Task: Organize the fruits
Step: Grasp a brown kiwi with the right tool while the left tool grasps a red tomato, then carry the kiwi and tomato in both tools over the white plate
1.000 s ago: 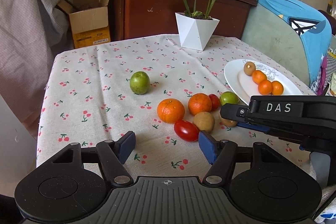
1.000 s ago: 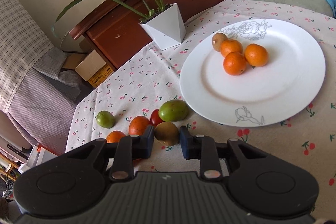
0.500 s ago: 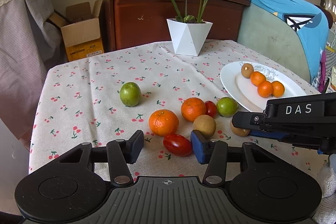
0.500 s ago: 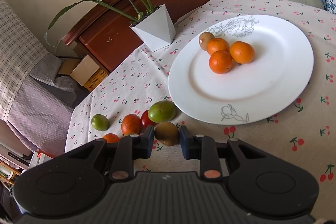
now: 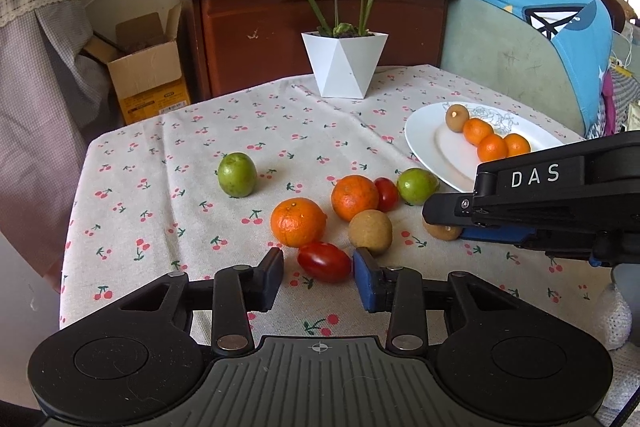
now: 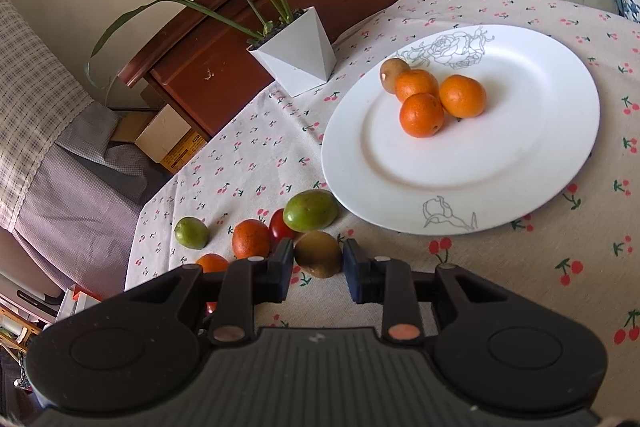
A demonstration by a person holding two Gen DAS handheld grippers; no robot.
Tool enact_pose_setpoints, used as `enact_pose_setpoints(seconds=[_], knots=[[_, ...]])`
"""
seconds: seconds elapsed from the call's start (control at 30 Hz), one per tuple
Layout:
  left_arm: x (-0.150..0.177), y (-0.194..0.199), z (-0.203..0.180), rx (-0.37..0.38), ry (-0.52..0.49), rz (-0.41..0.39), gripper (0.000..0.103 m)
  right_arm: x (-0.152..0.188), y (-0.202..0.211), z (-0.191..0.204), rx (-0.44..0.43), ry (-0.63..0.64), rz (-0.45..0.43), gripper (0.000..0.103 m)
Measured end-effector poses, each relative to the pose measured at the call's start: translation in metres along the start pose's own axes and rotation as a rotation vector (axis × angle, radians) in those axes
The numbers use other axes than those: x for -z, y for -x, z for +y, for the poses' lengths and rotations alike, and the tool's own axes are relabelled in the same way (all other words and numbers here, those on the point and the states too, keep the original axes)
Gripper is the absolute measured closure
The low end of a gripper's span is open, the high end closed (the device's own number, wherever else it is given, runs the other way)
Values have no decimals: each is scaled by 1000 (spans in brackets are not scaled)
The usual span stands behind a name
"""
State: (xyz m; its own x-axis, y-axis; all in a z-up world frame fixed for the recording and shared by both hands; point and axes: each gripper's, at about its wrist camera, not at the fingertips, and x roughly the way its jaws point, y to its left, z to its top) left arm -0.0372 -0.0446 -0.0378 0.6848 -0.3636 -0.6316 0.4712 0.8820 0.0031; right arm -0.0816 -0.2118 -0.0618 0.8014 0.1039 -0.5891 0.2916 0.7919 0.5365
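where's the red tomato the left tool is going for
In the left wrist view the red tomato lies on the tablecloth between the open left tool's fingertips, just in front of an orange and a brown fruit.

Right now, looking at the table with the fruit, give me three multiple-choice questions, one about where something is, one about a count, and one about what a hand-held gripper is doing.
1. Where does the white plant pot stand?
A. On the plate
B. On the tablecloth, beyond the loose fruit
C. On the wooden cabinet

2. How many orange fruits lie on the white plate?
A. Three
B. One
C. Five

3. What is the right hand-held gripper doing?
A. Hanging open over the plate
B. Closed on a green fruit
C. Closed on the brown fruit

Answers:
1 B, the pot sits on the cherry-print cloth in front of the cabinet.
2 A, three oranges cluster beside one brown fruit.
3 C, its pads press both sides of the brown fruit just short of the plate.
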Motion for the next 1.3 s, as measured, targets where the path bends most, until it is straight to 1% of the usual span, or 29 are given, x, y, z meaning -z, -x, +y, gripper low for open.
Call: enact_pose_setpoints(seconds=[0.03,0.07,0.37,0.7,1.07,1.3], knots=[[0,0,0,2,1,-2,75,0,0,0,1,0,0,75],[-1,0,1,5,5,-2,77,0,0,0,2,3,0,75],[-3,4,6,42,71,10,78,3,4,7,13,36,3,76],[-5,17,4,59,86,-10,78,6,32,14,61,102,-19,76],[-10,33,-1,90,107,-40,78,10,65,8,96,111,-42,76],[-18,44,-9,114,94,-75,78,7,86,2,104,105,-82,76]])
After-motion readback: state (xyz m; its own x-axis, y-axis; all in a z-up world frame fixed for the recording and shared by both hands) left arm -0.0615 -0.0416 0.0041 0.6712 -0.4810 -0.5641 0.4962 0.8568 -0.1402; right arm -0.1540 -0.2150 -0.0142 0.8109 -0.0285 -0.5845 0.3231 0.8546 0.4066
